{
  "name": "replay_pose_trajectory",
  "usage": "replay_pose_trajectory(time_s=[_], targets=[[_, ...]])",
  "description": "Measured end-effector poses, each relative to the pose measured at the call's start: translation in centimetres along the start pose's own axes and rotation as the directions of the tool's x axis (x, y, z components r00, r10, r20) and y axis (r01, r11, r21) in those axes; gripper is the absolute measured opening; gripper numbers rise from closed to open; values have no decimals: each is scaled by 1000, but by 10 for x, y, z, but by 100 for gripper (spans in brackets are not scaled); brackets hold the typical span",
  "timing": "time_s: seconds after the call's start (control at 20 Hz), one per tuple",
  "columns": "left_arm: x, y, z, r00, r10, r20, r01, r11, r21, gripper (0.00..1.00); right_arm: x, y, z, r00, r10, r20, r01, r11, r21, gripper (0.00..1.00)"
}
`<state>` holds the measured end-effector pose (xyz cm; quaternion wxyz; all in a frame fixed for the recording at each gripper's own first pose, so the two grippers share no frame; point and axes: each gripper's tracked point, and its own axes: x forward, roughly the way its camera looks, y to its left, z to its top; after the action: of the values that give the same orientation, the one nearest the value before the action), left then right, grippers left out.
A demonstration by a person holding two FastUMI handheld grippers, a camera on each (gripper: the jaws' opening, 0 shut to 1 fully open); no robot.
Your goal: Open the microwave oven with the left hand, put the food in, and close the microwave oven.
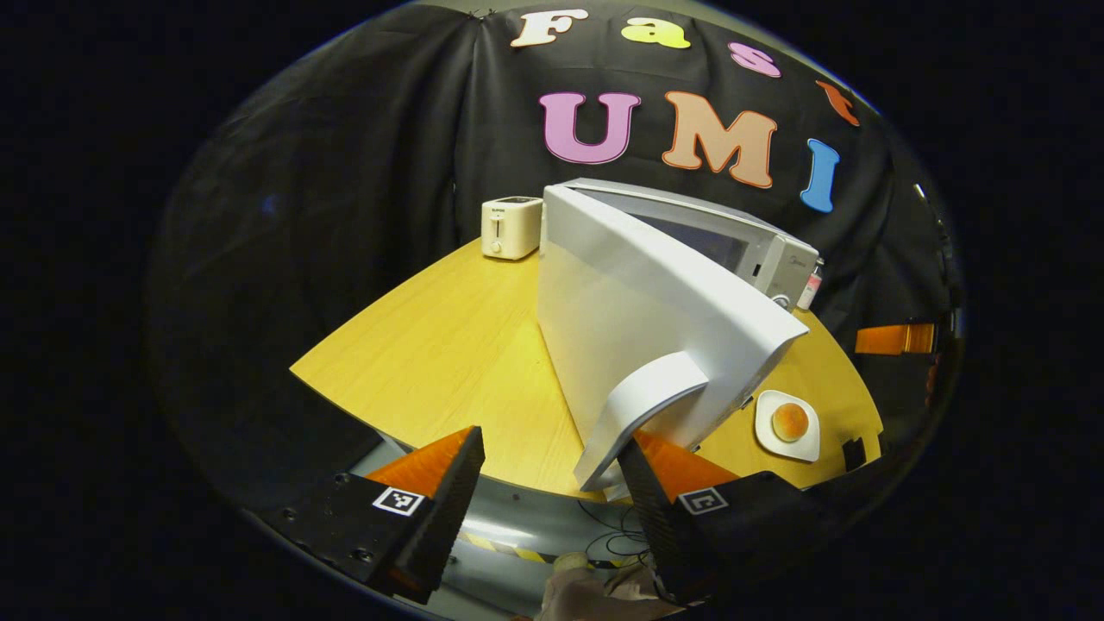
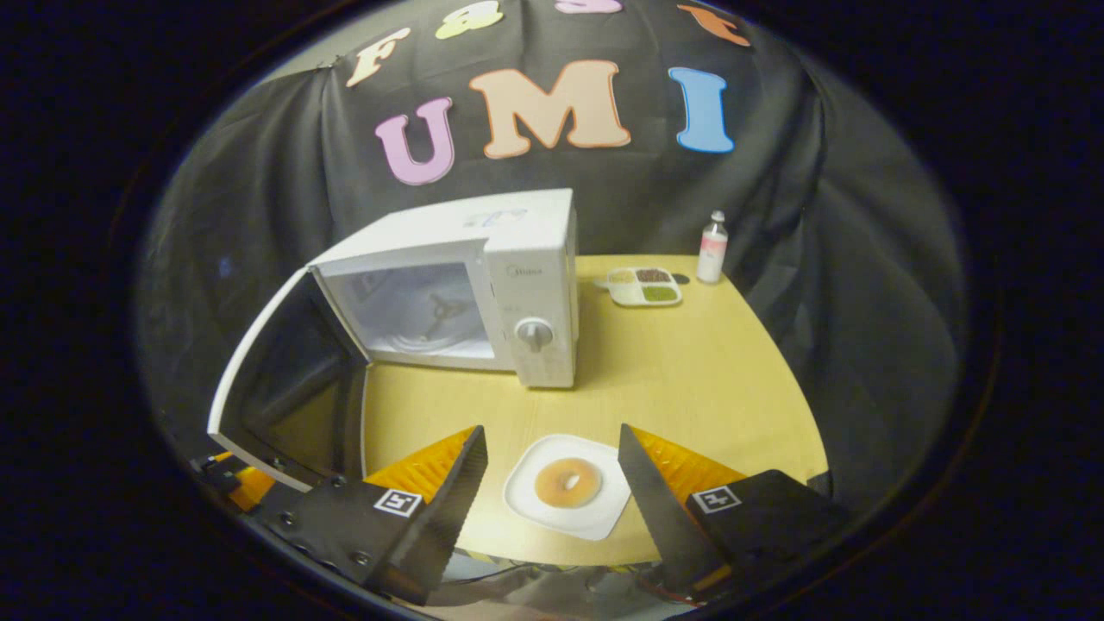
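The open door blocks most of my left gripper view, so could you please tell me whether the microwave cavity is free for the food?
Observer: Yes, the microwave cavity holds no food.
Operator: Thank you. Where is the right gripper?
Observer: The right gripper is open, with its fingers on either side of the plate with the bun.
Operator: Is anything behind the oven's right side?
Observer: A divided tray lies beside the bottle.
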<state>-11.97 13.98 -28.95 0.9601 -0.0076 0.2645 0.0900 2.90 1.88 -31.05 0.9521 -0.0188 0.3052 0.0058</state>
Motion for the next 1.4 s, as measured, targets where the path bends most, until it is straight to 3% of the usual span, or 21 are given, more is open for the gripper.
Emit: replay_pose_trajectory(time_s=[0.05, 0.15, 0.2, 0.25, 0.35, 0.45, 0.65, 0.7, 0.75, 0.8, 0.9, 1.05, 1.1, 1.2, 1.4], targets=[[-2, 8, 0, 1000, 15, -2, -15, 1000, -3, 91, 9, -3, -10, 1000, -9, -24, 9, 1000, -5, 93], [-9, 22, 2, 999, 52, 1, -52, 998, -21, 91, 25, -9, -29, 996, -22, -85, 21, 1000, -21, 98], [-13, 30, 3, 997, 74, 6, -73, 997, -29, 91, 29, -9, -40, 994, -20, -110, 19, 1000, -18, 93], [-16, 37, 5, 995, 95, 12, -94, 995, -34, 91, 36, -8, -47, 991, -15, -132, 14, 1000, -9, 98], [-19, 49, 5, 991, 131, 14, -130, 990, -46, 91, 49, -9, -64, 983, -12, -182, 12, 1000, 1, 93], [-24, 62, 5, 986, 165, 17, -163, 984, -64, 91, 60, -9, -77, 975, -20, -220, 23, 1000, 10, 98], [-26, 94, 4, 971, 237, 16, -234, 967, -104, 91, 77, -9, -104, 952, -39, -303, 36, 999, -16, 98], [-27, 101, 4, 968, 252, 14, -249, 962, -115, 91, 80, -8, -109, 947, -42, -317, 36, 999, -26, 94], [-29, 110, 4, 962, 272, 13, -268, 955, -125, 91, 83, -7, -113, 943, -47, -329, 38, 999, -35, 98], [-30, 120, 4, 955, 296, 18, -291, 947, -132, 91, 86, -7, -115, 940, -57, -338, 45, 998, -43, 94], [-35, 140, 6, 941, 337, 22, -330, 932, -147, 91, 91, -6, -119, 934, -69, -350, 58, 997, -41, 98], [-41, 168, 14, 918, 395, 34, -382, 905, -186, 89, 98, -3, -119, 932, -84, -354, 77, 996, -35, 94], [-44, 175, 16, 911, 411, 39, -396, 896, -200, 89, 99, -3, -118, 932, -90, -352, 82, 996, -38, 98], [-49, 188, 22, 897, 439, 55, -416, 880, -229, 89, 102, -4, -119, 928, -105, -357, 95, 994, -45, 93], [-48, 199, 29, 884, 463, 69, -430, 861, -270, 88, 107, -7, -126, 915, -127, -383, 118, 992, -47, 92]])
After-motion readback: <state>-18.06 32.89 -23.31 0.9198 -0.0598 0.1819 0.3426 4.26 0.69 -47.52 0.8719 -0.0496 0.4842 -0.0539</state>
